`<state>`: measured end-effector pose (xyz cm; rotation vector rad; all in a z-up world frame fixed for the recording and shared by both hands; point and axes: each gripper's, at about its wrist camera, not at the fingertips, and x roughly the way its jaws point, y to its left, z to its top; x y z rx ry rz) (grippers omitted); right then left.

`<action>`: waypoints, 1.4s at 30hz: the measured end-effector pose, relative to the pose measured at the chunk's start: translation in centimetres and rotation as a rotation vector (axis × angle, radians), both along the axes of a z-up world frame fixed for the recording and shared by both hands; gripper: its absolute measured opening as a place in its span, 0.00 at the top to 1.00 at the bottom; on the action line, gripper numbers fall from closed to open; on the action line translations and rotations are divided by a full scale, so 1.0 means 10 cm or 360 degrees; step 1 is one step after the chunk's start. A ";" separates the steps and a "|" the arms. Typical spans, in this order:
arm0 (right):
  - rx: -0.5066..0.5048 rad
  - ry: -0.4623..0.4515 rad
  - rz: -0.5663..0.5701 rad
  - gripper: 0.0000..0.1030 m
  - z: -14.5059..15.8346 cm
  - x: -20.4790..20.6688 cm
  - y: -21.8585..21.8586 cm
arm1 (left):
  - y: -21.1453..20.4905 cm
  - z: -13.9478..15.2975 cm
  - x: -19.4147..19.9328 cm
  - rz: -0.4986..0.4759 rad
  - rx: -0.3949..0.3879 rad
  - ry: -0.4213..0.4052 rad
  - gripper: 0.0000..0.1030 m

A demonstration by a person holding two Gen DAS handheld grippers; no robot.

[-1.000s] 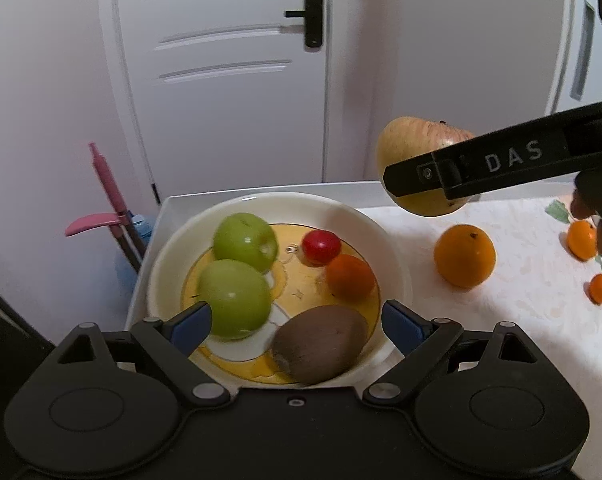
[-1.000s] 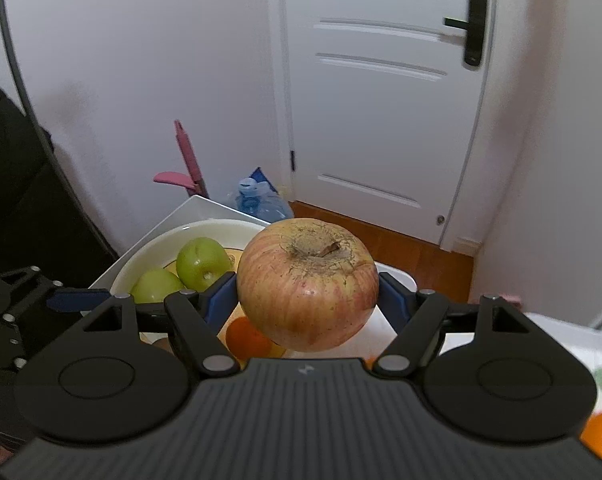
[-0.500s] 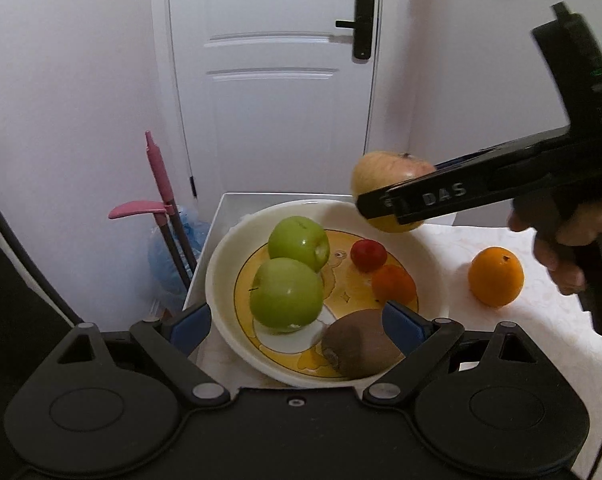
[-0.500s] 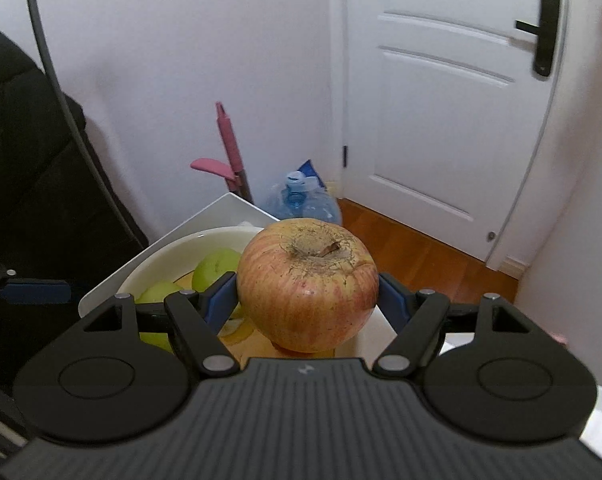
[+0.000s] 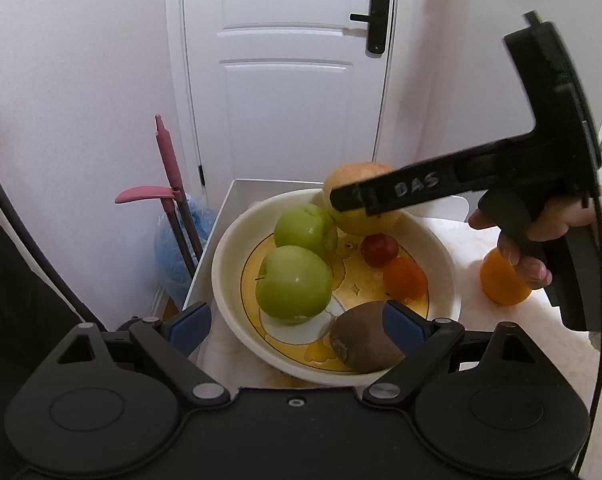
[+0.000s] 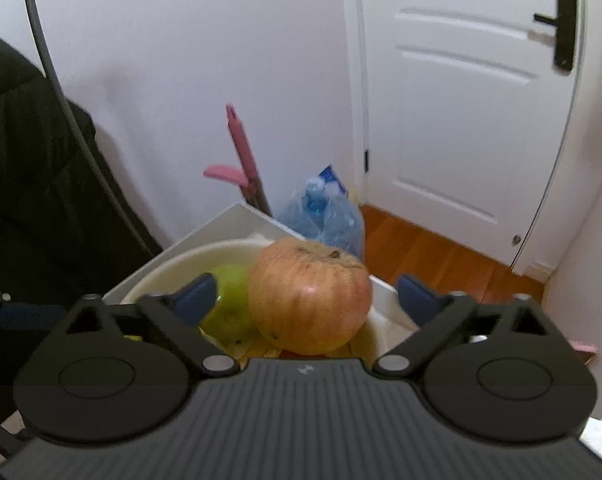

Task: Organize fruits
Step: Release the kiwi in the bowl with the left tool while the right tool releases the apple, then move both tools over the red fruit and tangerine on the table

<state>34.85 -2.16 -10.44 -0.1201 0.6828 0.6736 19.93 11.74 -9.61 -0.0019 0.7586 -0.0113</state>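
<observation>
Bowl (image 5: 441,256) contents, left wrist view: two green apples (image 5: 293,285), one red-yellow apple (image 5: 359,200) at 12 o'clock against the far rim, one small red fruit (image 5: 379,251), one small orange fruit (image 5: 405,278), one kiwi (image 5: 365,344) at 6 o'clock. One orange (image 5: 501,286) lies on the table (image 5: 461,236) at 3 o'clock, outside the bowl.

Right gripper (image 6: 307,294): jaws have just been opening, now wide, pads clear of the red-yellow apple between them. Its finger crosses the apple in the left wrist view.

Left gripper (image 5: 297,322): wide, empty, at the near rim.
</observation>
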 end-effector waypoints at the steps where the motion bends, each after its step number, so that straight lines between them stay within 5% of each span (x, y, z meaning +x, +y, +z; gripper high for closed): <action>1: -0.0002 0.0000 0.0000 0.00 0.01 -0.02 -0.01 | 0.00 0.01 0.00 -0.0003 0.0002 0.0002 0.08; 22: -0.0016 -0.0065 -0.0246 0.00 0.58 -0.73 -0.40 | -0.08 0.31 -0.15 -0.0055 0.0034 -0.0068 0.08; 42: -0.0086 -0.0123 -0.0660 0.00 0.87 -1.86 -1.68 | -0.73 0.63 -0.61 -0.0168 0.0062 -0.0185 0.08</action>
